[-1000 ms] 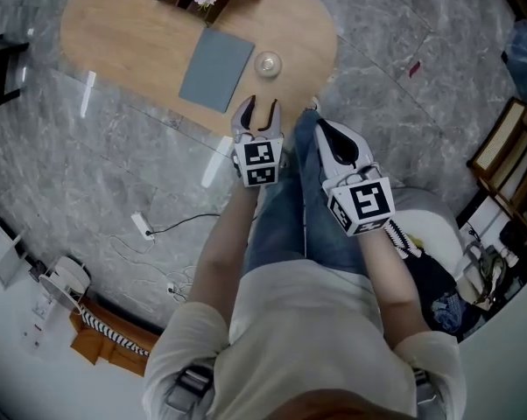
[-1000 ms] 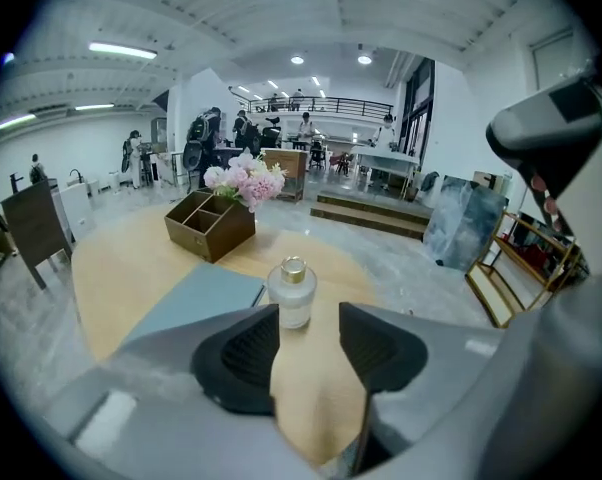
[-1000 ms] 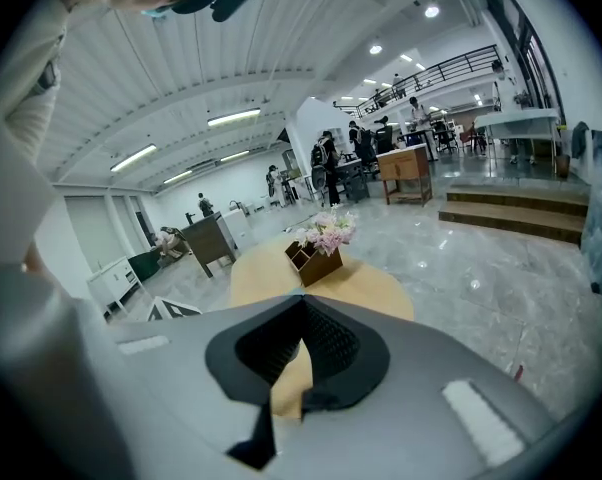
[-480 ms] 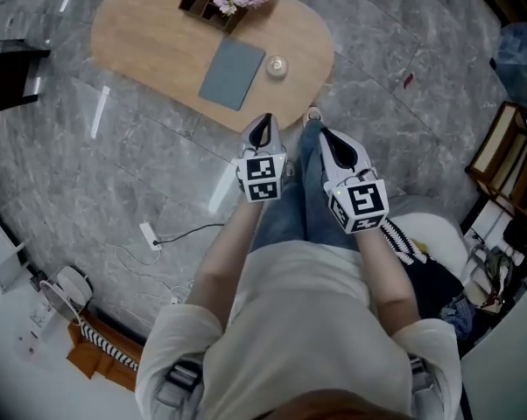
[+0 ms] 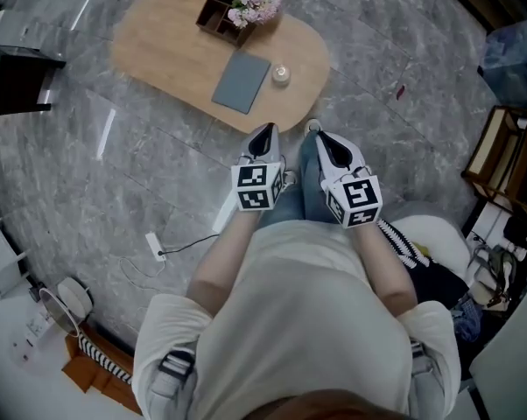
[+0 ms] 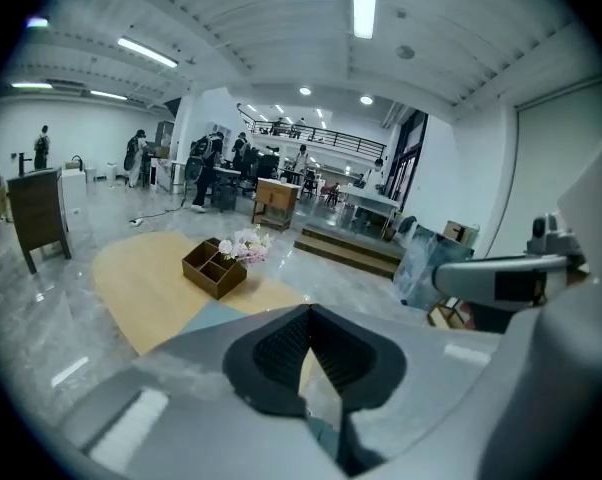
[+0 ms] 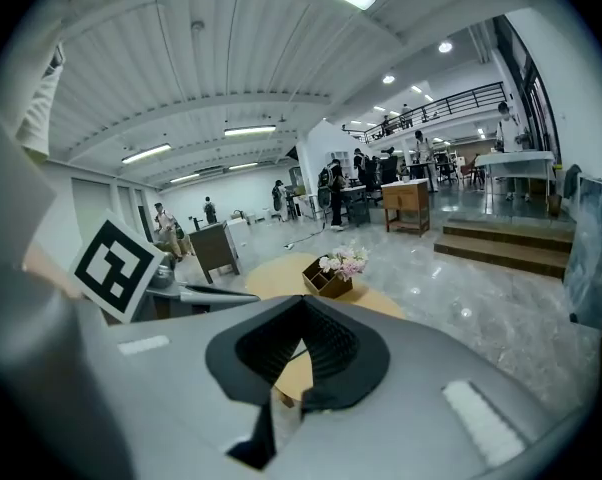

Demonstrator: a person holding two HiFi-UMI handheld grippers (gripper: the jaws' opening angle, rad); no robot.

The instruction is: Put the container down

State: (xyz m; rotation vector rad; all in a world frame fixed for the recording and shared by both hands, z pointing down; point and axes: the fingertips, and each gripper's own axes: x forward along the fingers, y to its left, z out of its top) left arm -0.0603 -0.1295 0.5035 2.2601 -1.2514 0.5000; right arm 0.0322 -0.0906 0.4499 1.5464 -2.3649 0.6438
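Note:
The container, a small round glass jar, stands on the oval wooden table beside a grey mat. My left gripper is shut and empty. It hangs over the floor, short of the table's near edge and well clear of the jar. My right gripper floats beside it, also shut with nothing in it. In the left gripper view the closed left gripper hides the jar, and the table lies beyond it. In the right gripper view the closed right gripper covers the table's near part.
A brown divided box with pink flowers sits at the table's far end. A power strip with cable lies on the marble floor at left. A dark cabinet stands far left, and a blue bag and shelves are at right.
Both grippers have risen and drawn back from the table toward the person. The left jaws, open a second ago, have closed empty. The jar stays on the table.

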